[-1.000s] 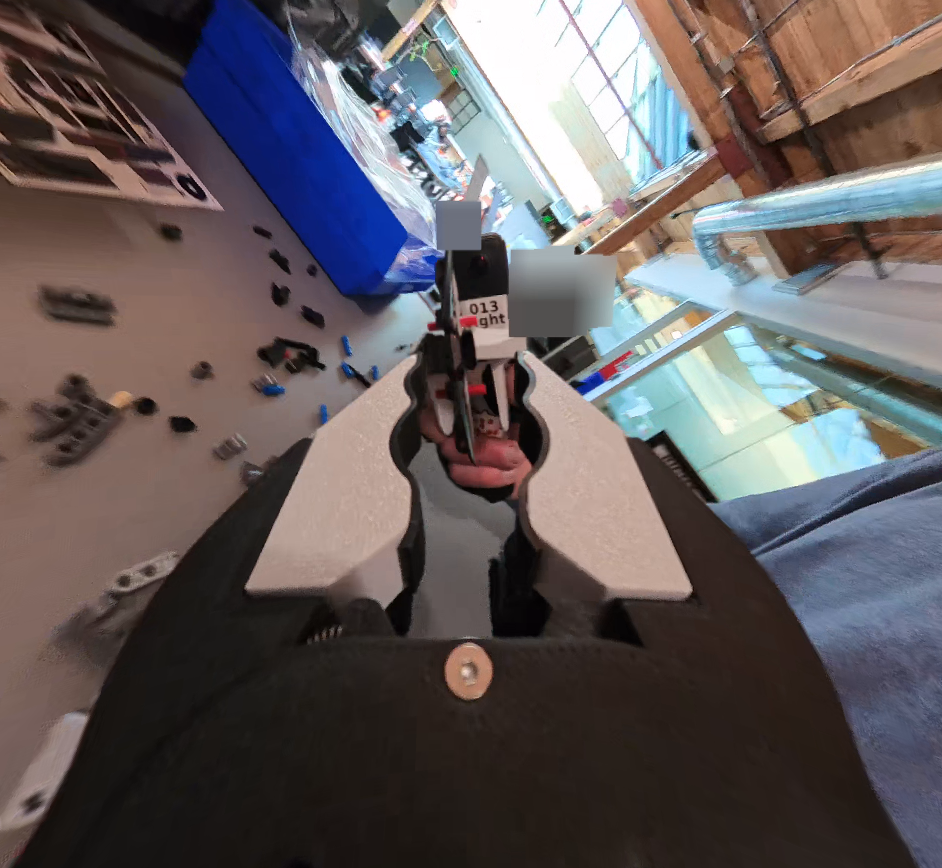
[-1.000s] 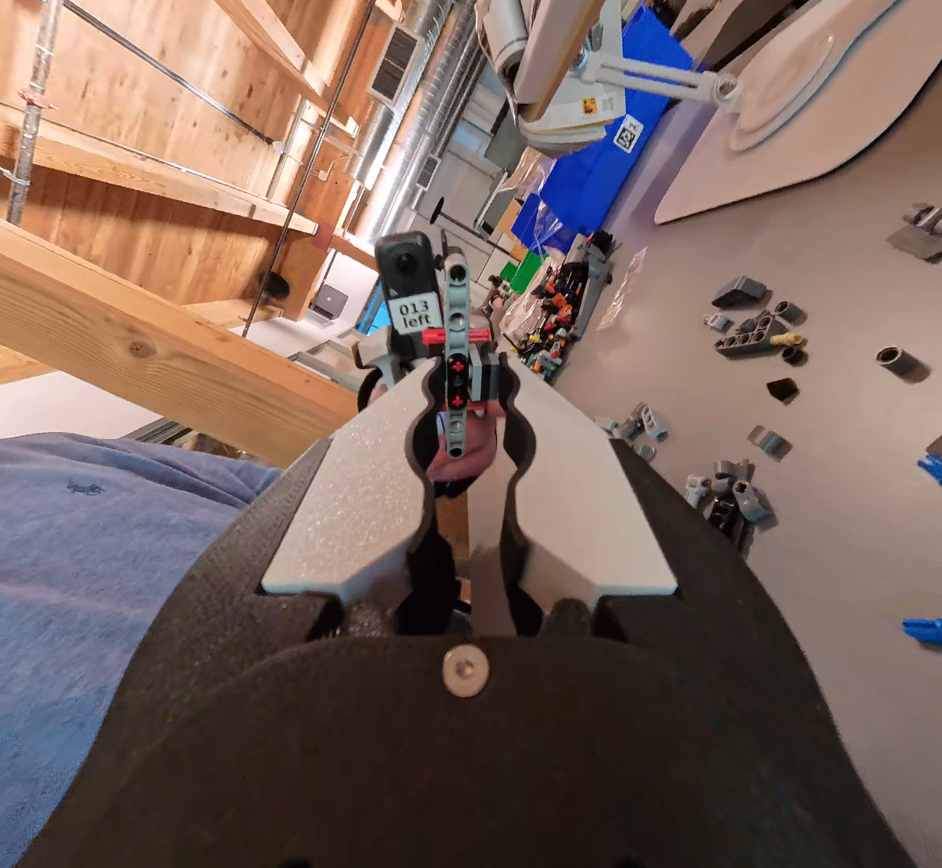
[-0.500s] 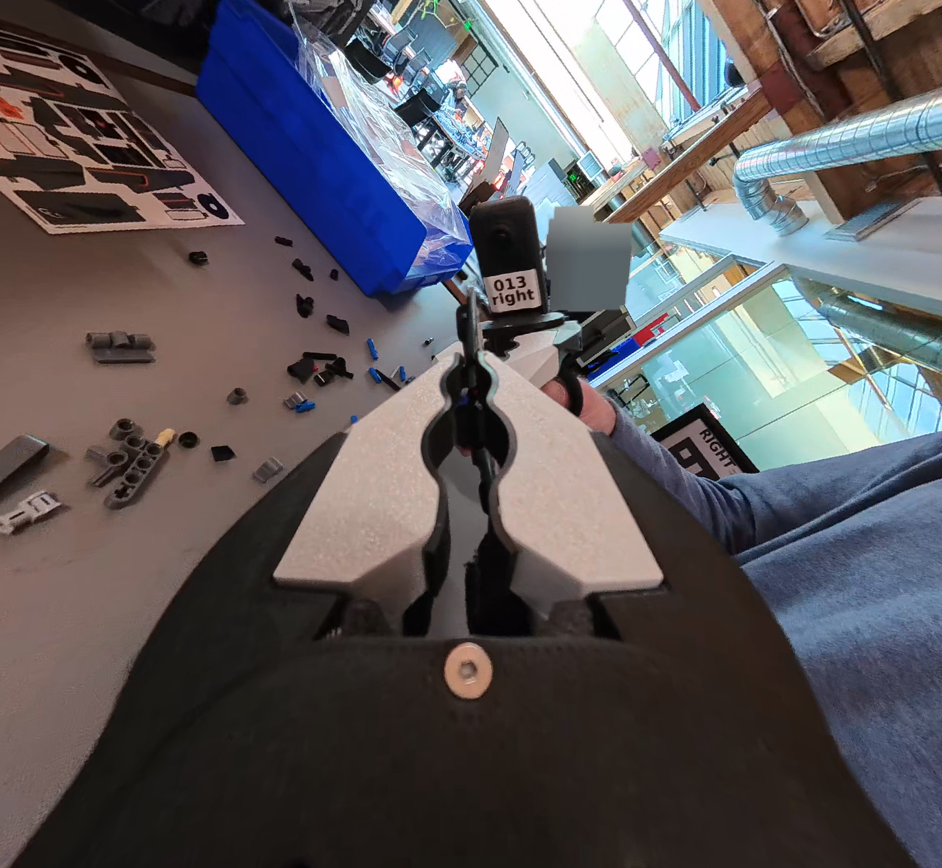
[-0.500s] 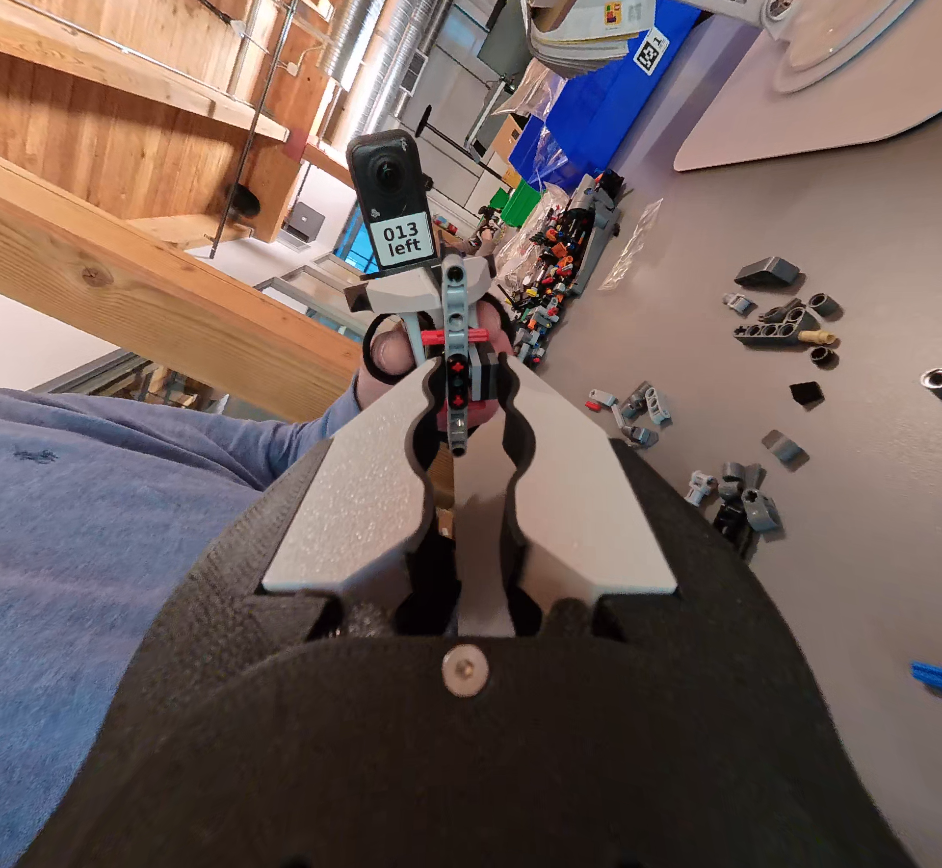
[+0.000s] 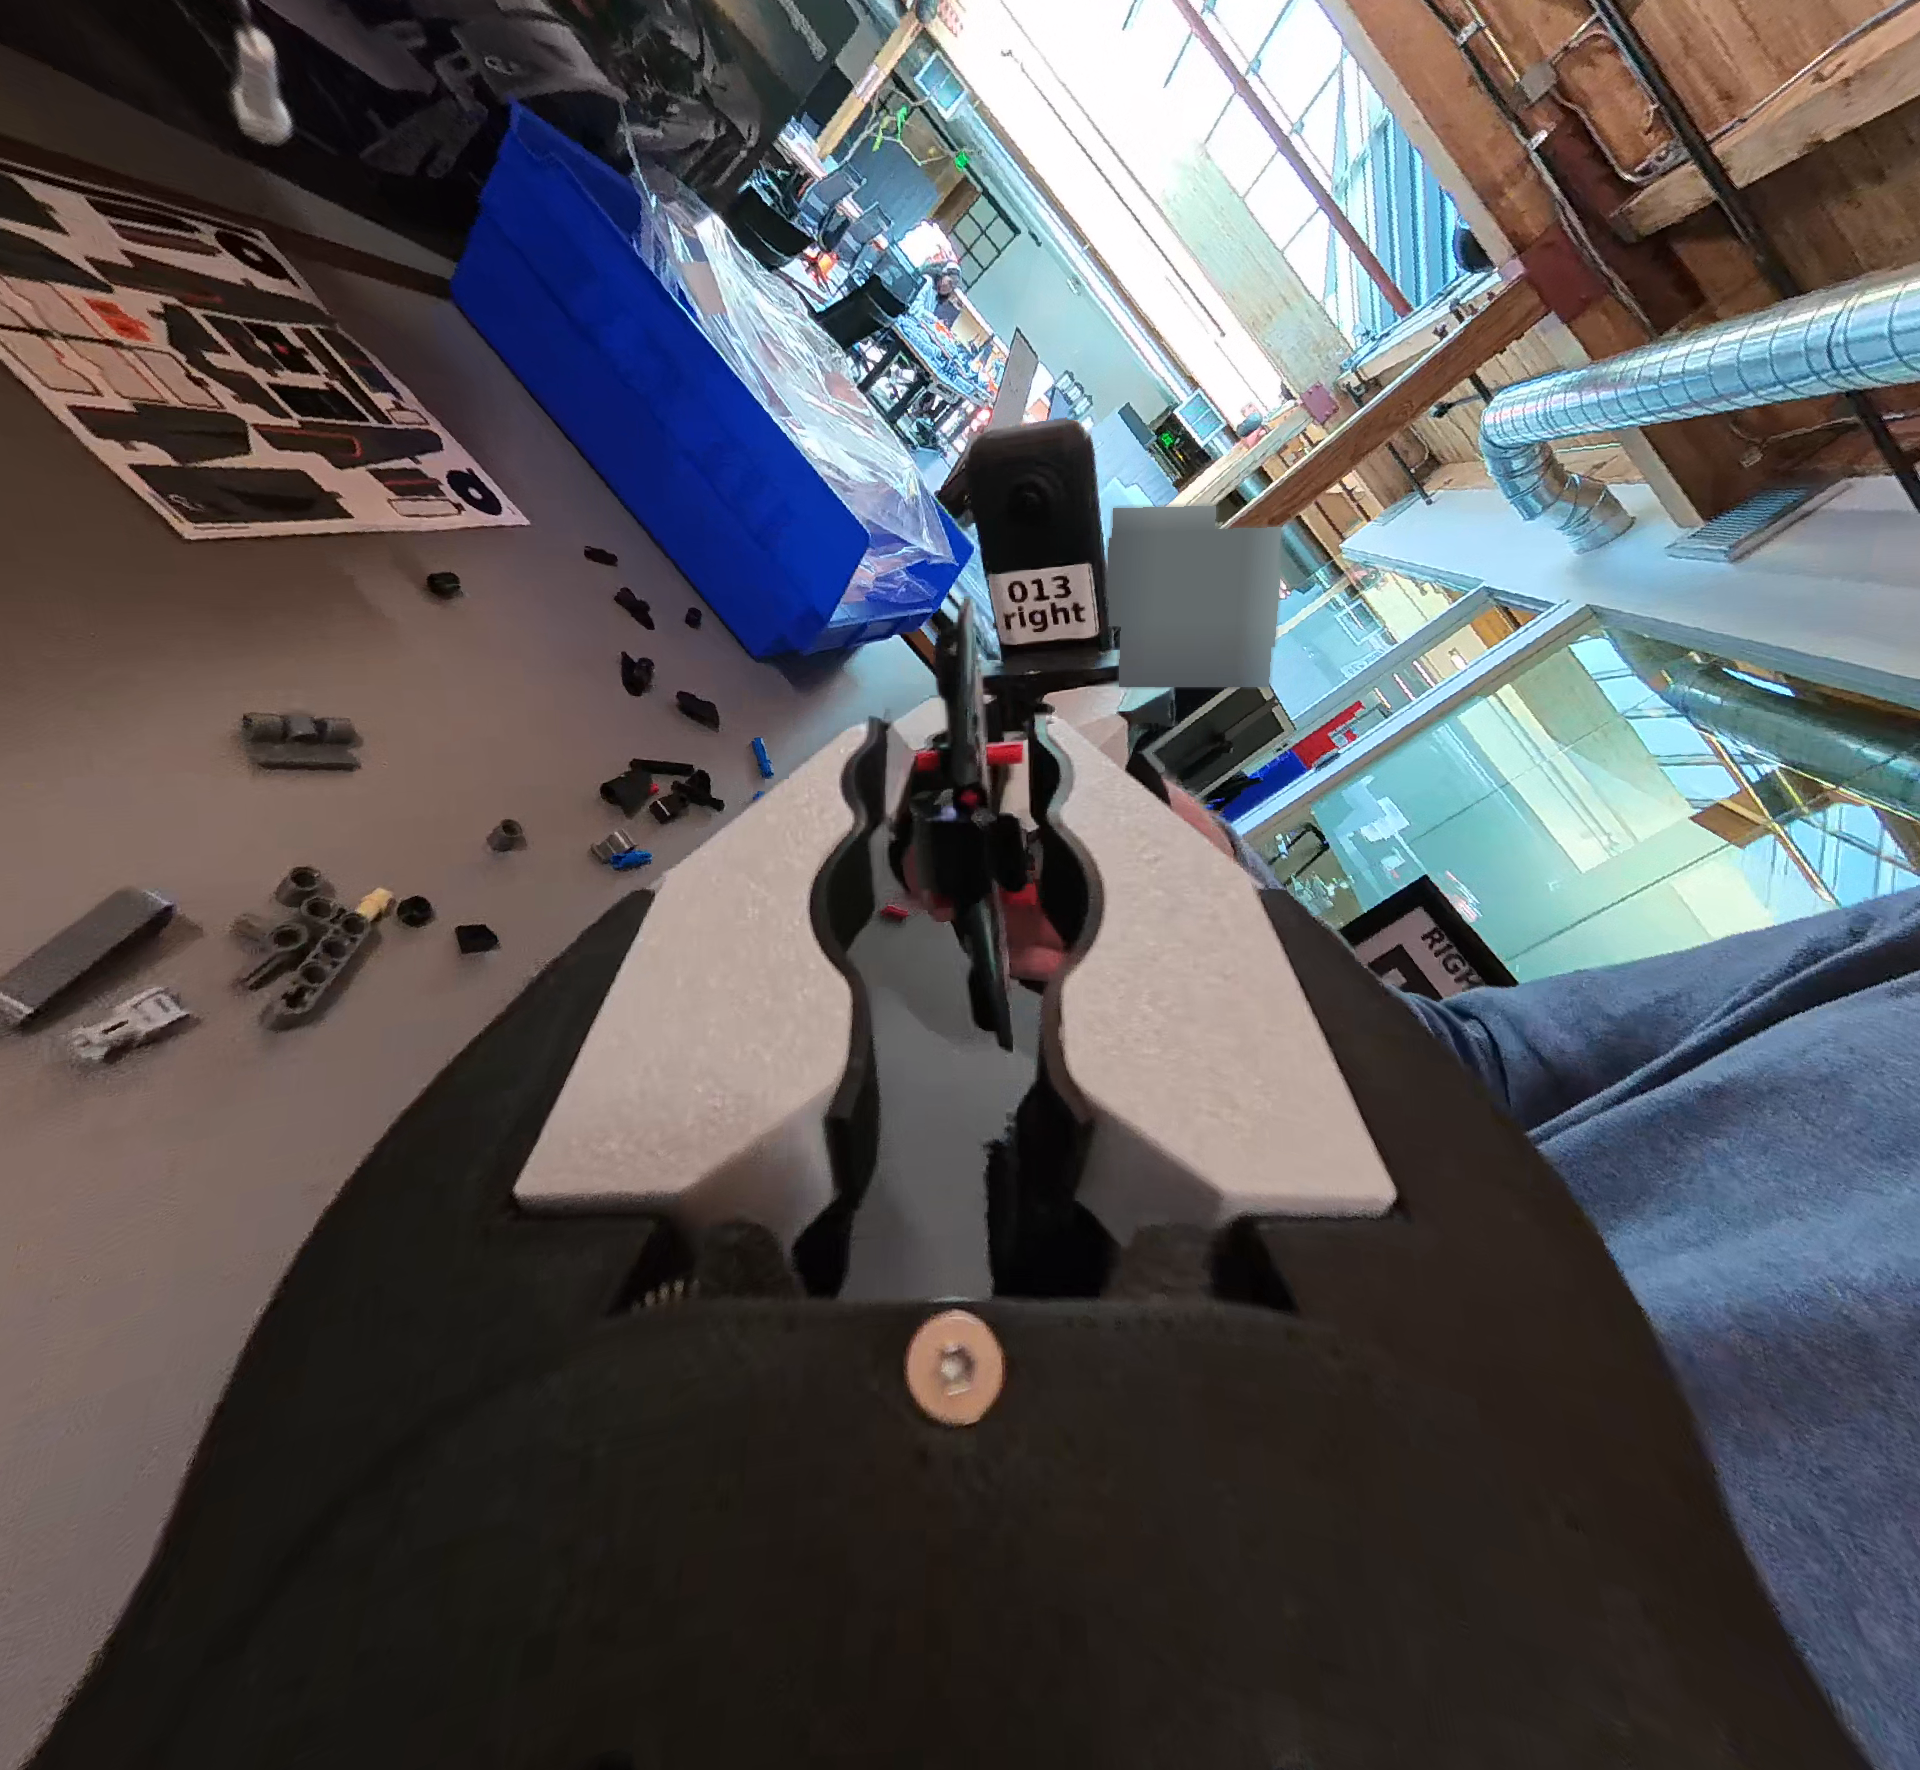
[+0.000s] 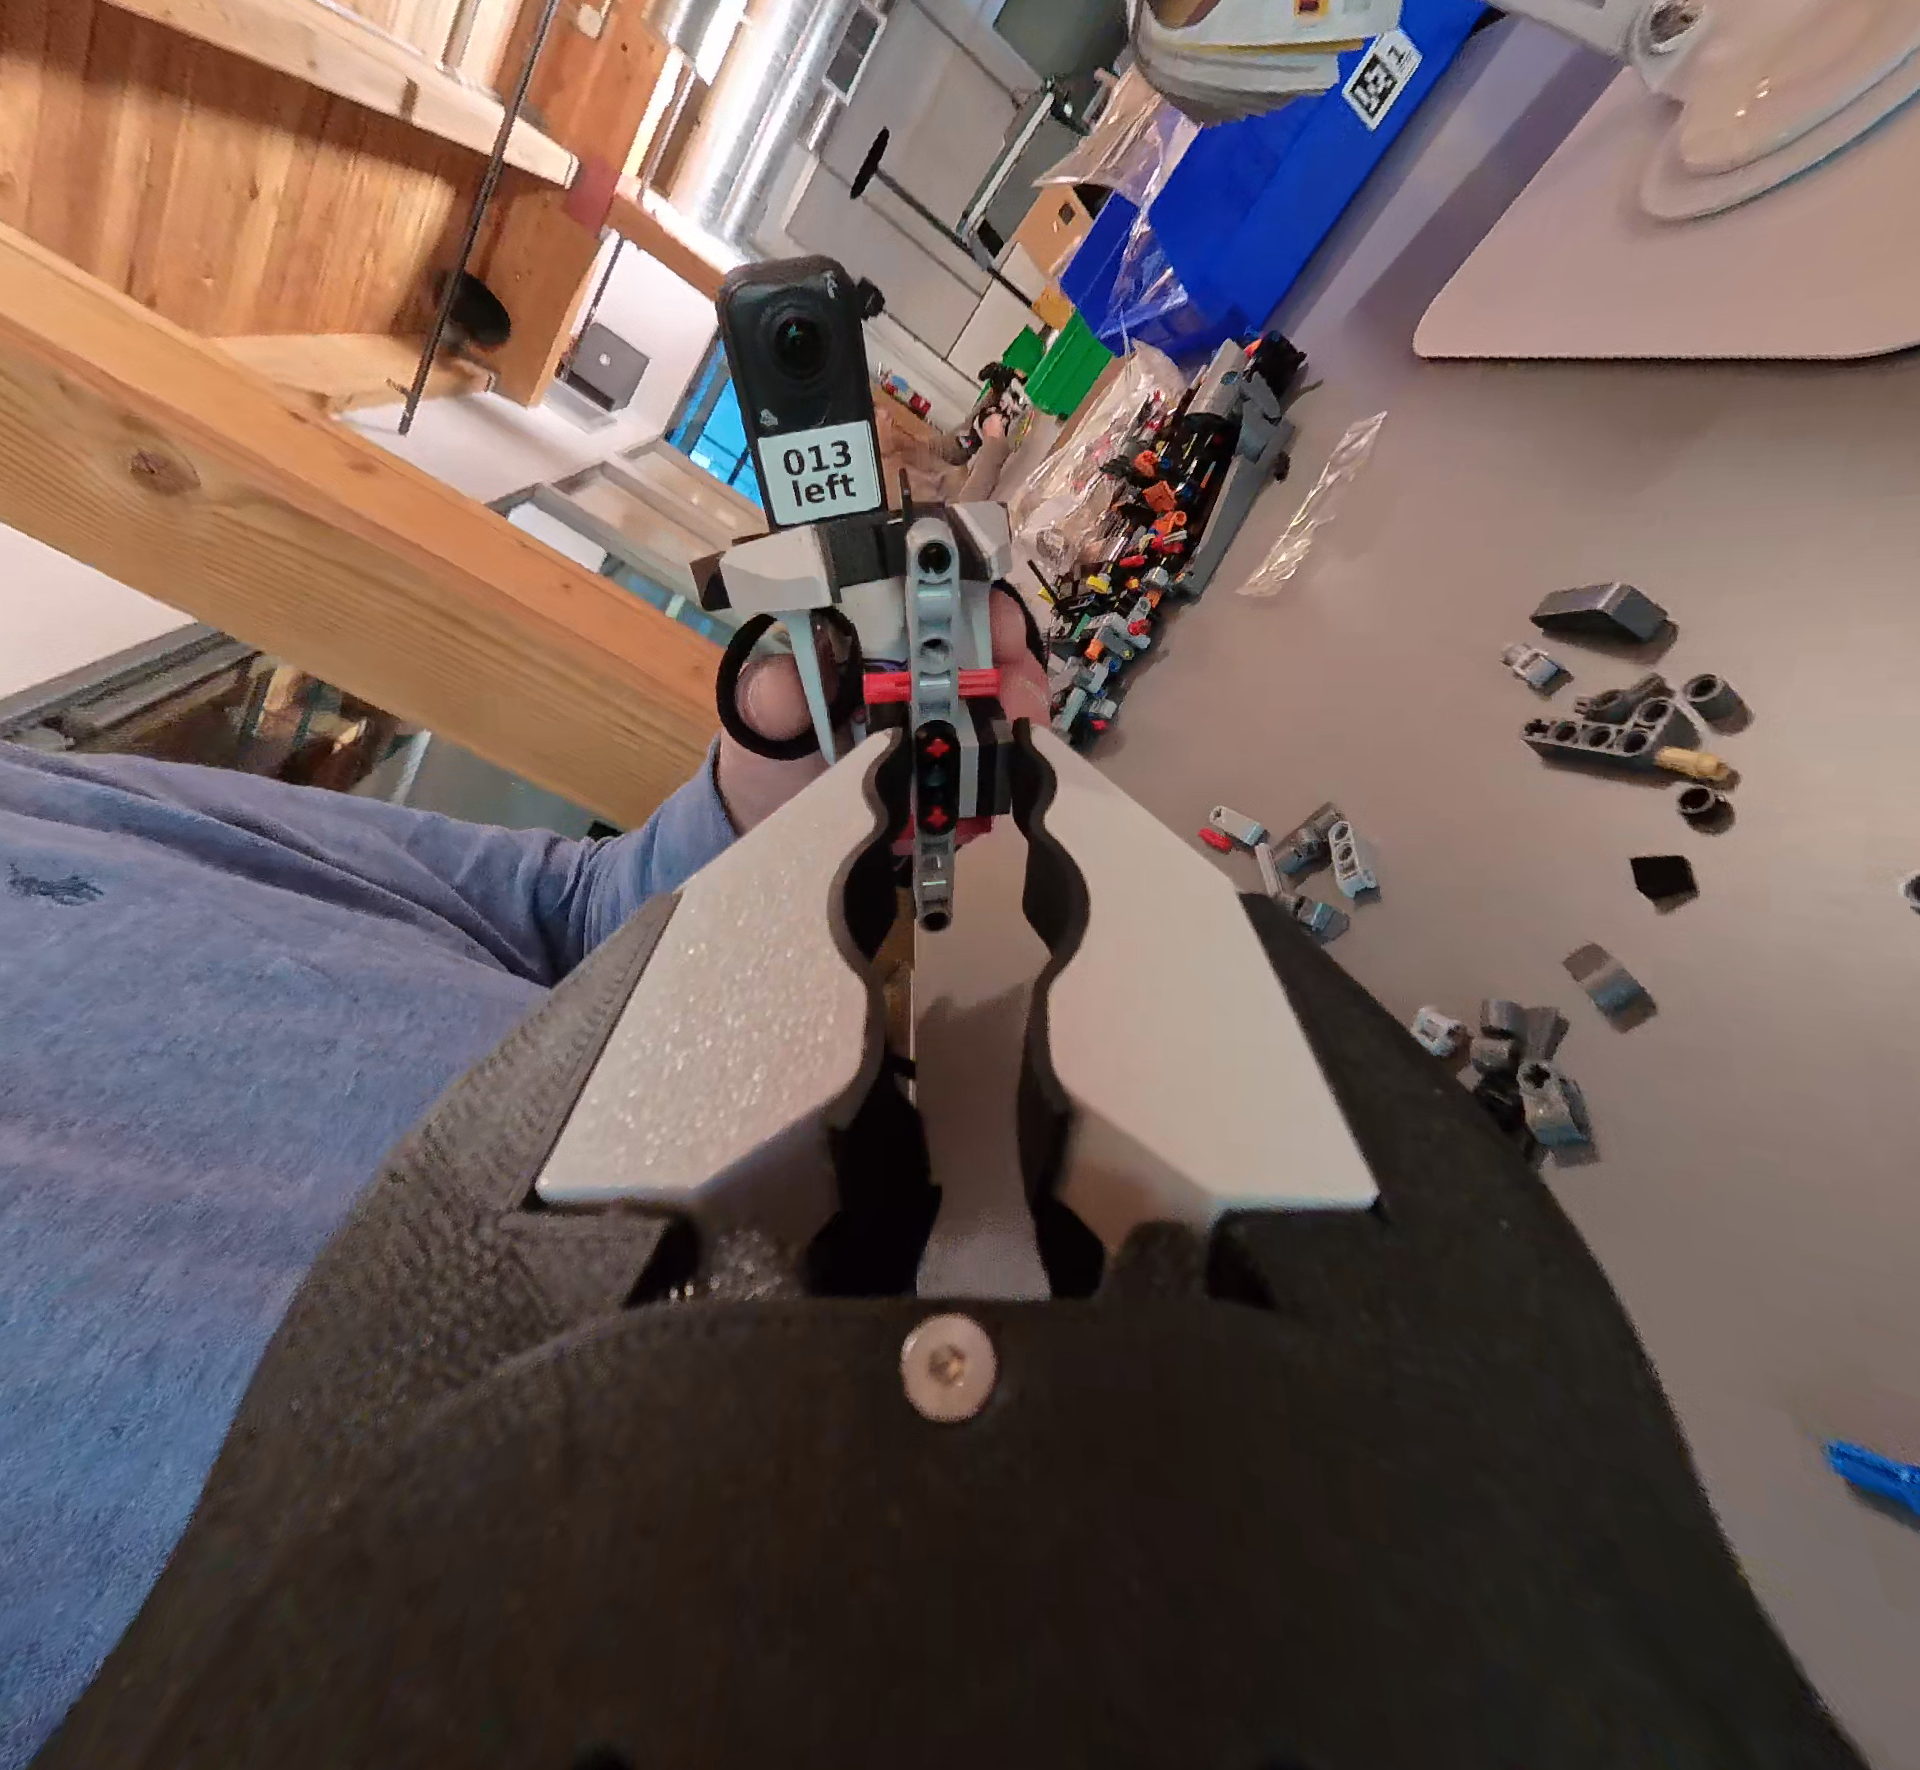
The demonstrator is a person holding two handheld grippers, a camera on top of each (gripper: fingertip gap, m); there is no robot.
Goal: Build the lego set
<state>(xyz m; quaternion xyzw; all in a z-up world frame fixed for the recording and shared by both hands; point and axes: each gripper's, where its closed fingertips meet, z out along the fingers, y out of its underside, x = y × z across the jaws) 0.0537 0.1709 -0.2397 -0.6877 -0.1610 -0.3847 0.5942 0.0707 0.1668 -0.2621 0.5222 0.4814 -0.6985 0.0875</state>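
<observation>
A small lego assembly (image 6: 935,640), a grey holed beam with a red axle through it and a black and grey block, is held up in the air. My right gripper (image 6: 954,744) is shut on its block. My left gripper (image 5: 961,754) faces it from the other side. Its jaws stand partly apart around the near end of the assembly (image 5: 951,847), with a thin gap showing. The left gripper's body and the hand on it (image 6: 769,702) show behind the beam in the right wrist view.
Loose grey, black and blue pieces (image 5: 312,941) lie on the grey table, more in the right wrist view (image 6: 1621,733). A parts sheet (image 5: 208,380) and a blue bin (image 5: 644,411) are at the back. A heap of coloured pieces (image 6: 1143,515) and a white round base (image 6: 1787,79) are farther off. My left and right fingertips are right by each other.
My left gripper closed tight on the assembly half a second ago and has since opened partway. The right gripper has kept its hold, and both have moved apart a little.
</observation>
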